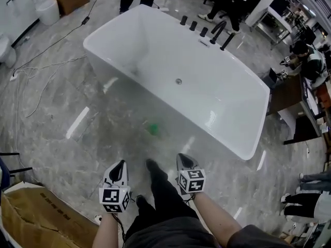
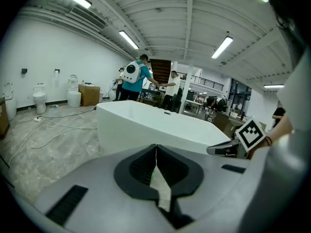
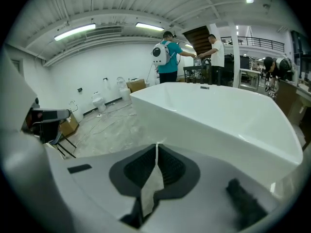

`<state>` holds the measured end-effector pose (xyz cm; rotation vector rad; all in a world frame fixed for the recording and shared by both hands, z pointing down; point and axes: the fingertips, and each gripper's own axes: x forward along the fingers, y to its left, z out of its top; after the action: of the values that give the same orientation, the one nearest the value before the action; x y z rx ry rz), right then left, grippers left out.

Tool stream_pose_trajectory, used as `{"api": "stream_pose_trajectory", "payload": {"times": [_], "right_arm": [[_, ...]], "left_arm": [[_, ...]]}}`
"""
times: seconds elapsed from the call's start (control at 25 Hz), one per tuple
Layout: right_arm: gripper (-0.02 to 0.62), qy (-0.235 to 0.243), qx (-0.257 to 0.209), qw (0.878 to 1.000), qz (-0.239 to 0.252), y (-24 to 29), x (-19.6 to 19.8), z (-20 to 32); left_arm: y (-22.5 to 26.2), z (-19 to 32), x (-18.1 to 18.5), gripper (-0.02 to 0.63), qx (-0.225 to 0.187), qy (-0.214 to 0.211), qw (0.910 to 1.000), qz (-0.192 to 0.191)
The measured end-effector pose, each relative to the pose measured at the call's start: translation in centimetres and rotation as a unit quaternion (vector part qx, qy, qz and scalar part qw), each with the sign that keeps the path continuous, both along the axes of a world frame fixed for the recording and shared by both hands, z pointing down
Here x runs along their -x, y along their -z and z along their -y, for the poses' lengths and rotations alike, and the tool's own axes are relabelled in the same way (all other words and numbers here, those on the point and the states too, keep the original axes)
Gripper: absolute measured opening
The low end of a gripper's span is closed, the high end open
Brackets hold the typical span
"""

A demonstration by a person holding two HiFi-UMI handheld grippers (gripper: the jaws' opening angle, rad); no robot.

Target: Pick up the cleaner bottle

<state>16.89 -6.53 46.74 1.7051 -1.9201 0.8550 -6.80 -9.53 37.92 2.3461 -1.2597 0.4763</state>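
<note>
The left claw (image 1: 121, 163) and right claw (image 1: 182, 157) are pinching shut on nothing, and the green cleaner bottle (image 1: 153, 129) beside the bathtub (image 1: 124, 71) is looking blurry.

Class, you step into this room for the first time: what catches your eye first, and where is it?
A large white bathtub dominates the middle of the grey stone floor, with black taps on its far rim. A small green object, too blurred to identify, sits low by the tub's near side. At the bottom of the head view, the left gripper and right gripper point toward the tub, jaws shut.
</note>
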Motion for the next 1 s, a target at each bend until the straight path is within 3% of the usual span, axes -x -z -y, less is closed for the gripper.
{"api": "stream_pose_trajectory", "payload": {"times": [0.24,0.48,0.72,1.0], "right_arm": [[0.026,0.023,0.045,0.999,-0.012,-9.1,-0.4,6.2],[0.043,0.059,0.065,0.996,-0.014,-19.9,0.1,11.2],[0.181,0.077,0.090,0.993,0.006,-28.8,0.7,13.0],[0.288,0.093,0.072,0.993,0.001,-37.9,1.6,15.3]], "left_arm": [[-7.3,6.4,-1.1,0.015,0.038,0.031,0.9986,0.017],[-18.3,11.0,-2.8,0.015,0.077,0.043,0.9958,0.023],[-27.3,11.5,-4.4,0.015,0.111,0.032,0.9929,0.028],[-36.1,12.4,-4.7,0.015,0.104,0.023,0.9941,0.018]]}}
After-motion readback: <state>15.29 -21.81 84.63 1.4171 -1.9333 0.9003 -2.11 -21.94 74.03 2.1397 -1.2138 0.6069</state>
